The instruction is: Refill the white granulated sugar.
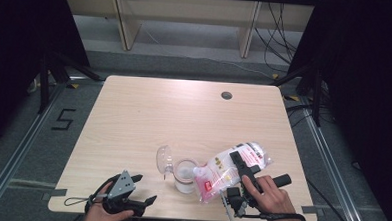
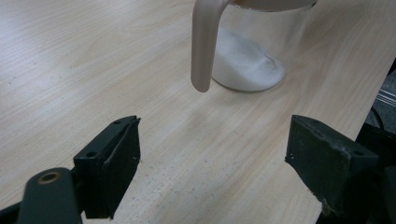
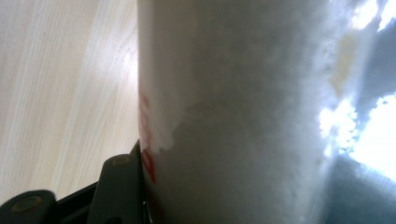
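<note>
My table: pale wood, round cable hole at the back.
On my table (image 1: 133,118) stands a glass jar (image 1: 185,176) of white powder, near my front edge.

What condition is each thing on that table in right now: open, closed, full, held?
Clear glass jar: upright, open, some white powder at its bottom.
Clear hinged lid: flipped open.
Clear plastic bag of white powder with red print: held tilted, its low end at the jar.
Right tongs: clamped on the bag.
Left tongs: open, empty.

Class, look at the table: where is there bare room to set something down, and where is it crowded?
Free: the wooden table from its far edge and cable hole down toward the jar. Crowded: the near edge, with jar, open lid, bag and both grippers.
</note>
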`<state>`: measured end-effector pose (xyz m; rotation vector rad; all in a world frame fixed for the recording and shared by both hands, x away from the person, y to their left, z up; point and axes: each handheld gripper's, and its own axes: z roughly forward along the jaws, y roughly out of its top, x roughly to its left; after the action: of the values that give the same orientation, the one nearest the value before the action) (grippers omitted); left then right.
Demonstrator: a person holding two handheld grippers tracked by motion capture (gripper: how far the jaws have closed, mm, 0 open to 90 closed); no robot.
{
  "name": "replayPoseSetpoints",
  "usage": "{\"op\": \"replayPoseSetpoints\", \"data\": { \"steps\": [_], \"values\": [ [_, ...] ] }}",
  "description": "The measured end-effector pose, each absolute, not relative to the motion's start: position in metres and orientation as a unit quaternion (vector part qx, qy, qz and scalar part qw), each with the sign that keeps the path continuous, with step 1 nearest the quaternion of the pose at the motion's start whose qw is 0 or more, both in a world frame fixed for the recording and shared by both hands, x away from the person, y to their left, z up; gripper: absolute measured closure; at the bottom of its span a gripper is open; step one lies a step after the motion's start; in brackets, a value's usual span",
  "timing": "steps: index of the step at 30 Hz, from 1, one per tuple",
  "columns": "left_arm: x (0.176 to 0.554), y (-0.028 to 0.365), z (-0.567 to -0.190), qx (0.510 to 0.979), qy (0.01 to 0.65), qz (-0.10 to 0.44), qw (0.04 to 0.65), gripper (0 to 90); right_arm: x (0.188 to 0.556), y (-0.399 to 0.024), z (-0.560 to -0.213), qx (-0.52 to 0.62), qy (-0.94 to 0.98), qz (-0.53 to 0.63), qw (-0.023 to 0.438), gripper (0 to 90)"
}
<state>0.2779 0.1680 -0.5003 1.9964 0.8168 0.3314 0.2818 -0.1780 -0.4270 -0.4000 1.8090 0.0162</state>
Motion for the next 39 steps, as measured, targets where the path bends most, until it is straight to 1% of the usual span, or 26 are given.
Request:
{"op": "replayPoseSetpoints", "data": {
  "steps": [1, 2, 3, 4, 7, 8, 9, 10, 11, 13, 16, 18, 19, 21, 23, 24, 25, 26, 28, 29, 31, 32, 33, 35, 36, 39],
  "values": [
    [0.278, 0.168, -0.500, 0.811, 0.332, 0.136, 0.462, 17.4, 0.283, -0.176, -0.426, -0.192, 0.771, 0.011, 0.607, 48.0],
    [0.278, 0.168, -0.500, 0.812, 0.332, 0.135, 0.461, 17.4, 0.282, -0.176, -0.428, -0.177, 0.777, 0.015, 0.604, 48.0],
    [0.279, 0.170, -0.500, 0.815, 0.325, 0.146, 0.457, 17.4, 0.282, -0.175, -0.428, -0.179, 0.779, 0.011, 0.600, 48.0],
    [0.281, 0.172, -0.499, 0.826, 0.310, 0.146, 0.449, 17.4, 0.284, -0.172, -0.426, -0.195, 0.771, 0.014, 0.606, 48.0],
    [0.278, 0.168, -0.500, 0.814, 0.328, 0.137, 0.459, 17.4, 0.286, -0.172, -0.427, -0.183, 0.777, 0.013, 0.603, 48.0],
    [0.280, 0.170, -0.500, 0.818, 0.320, 0.142, 0.455, 17.4, 0.288, -0.172, -0.426, -0.196, 0.773, 0.012, 0.603, 48.1],
    [0.278, 0.168, -0.500, 0.813, 0.329, 0.134, 0.462, 17.4, 0.288, -0.173, -0.427, -0.177, 0.778, 0.014, 0.603, 48.1],
    [0.279, 0.169, -0.500, 0.816, 0.327, 0.135, 0.458, 17.4, 0.290, -0.173, -0.424, -0.192, 0.772, 0.012, 0.606, 48.1],
    [0.279, 0.169, -0.500, 0.815, 0.327, 0.135, 0.458, 17.4, 0.289, -0.176, -0.427, -0.169, 0.780, 0.018, 0.603, 48.1],
    [0.280, 0.170, -0.500, 0.821, 0.321, 0.137, 0.451, 17.4, 0.290, -0.178, -0.426, -0.176, 0.776, 0.016, 0.605, 48.1],
    [0.279, 0.169, -0.500, 0.815, 0.327, 0.135, 0.459, 17.4, 0.289, -0.180, -0.424, -0.180, 0.777, 0.005, 0.603, 48.2],
    [0.279, 0.168, -0.501, 0.810, 0.330, 0.139, 0.464, 17.4, 0.286, -0.182, -0.427, -0.160, 0.784, 0.009, 0.600, 48.2],
    [0.280, 0.170, -0.500, 0.817, 0.319, 0.148, 0.456, 17.4, 0.285, -0.182, -0.427, -0.161, 0.782, 0.011, 0.601, 48.2],
    [0.281, 0.171, -0.500, 0.821, 0.313, 0.145, 0.455, 17.4, 0.284, -0.181, -0.427, -0.172, 0.780, 0.007, 0.602, 48.2],
    [0.278, 0.168, -0.501, 0.811, 0.331, 0.139, 0.462, 17.4, 0.284, -0.178, -0.426, -0.187, 0.776, 0.000, 0.603, 48.2],
    [0.279, 0.168, -0.501, 0.812, 0.329, 0.137, 0.463, 17.4, 0.282, -0.179, -0.431, -0.155, 0.783, 0.020, 0.602, 48.2],
    [0.279, 0.168, -0.501, 0.811, 0.329, 0.136, 0.464, 17.4, 0.282, -0.179, -0.431, -0.155, 0.783, 0.020, 0.602, 48.2],
    [0.279, 0.168, -0.501, 0.811, 0.330, 0.137, 0.463, 17.4, 0.284, -0.176, -0.427, -0.184, 0.776, 0.007, 0.603, 48.3],
    [0.279, 0.170, -0.500, 0.817, 0.325, 0.144, 0.453, 17.4, 0.283, -0.175, -0.428, -0.176, 0.780, 0.009, 0.600, 48.3],
    [0.279, 0.170, -0.500, 0.817, 0.326, 0.144, 0.453, 17.4, 0.285, -0.174, -0.427, -0.190, 0.771, 0.011, 0.607, 48.3],
    [0.279, 0.168, -0.501, 0.813, 0.327, 0.137, 0.462, 17.4, 0.286, -0.174, -0.429, -0.171, 0.779, 0.018, 0.604, 48.3],
    [0.279, 0.168, -0.501, 0.813, 0.327, 0.137, 0.462, 17.4, 0.287, -0.174, -0.427, -0.181, 0.780, 0.010, 0.599, 48.3],
    [0.279, 0.169, -0.501, 0.814, 0.327, 0.140, 0.460, 17.4, 0.289, -0.174, -0.426, -0.191, 0.775, 0.008, 0.602, 48.3],
    [0.280, 0.169, -0.501, 0.813, 0.328, 0.142, 0.460, 17.4, 0.290, -0.176, -0.428, -0.173, 0.777, 0.016, 0.605, 48.4],
    [0.280, 0.169, -0.501, 0.813, 0.328, 0.142, 0.460, 17.4, 0.290, -0.175, -0.423, -0.192, 0.776, -0.003, 0.601, 48.4],
    [0.279, 0.168, -0.501, 0.811, 0.330, 0.137, 0.463, 17.4, 0.290, -0.182, -0.428, -0.171, 0.778, 0.010, 0.604, 48.4]
  ]
}}
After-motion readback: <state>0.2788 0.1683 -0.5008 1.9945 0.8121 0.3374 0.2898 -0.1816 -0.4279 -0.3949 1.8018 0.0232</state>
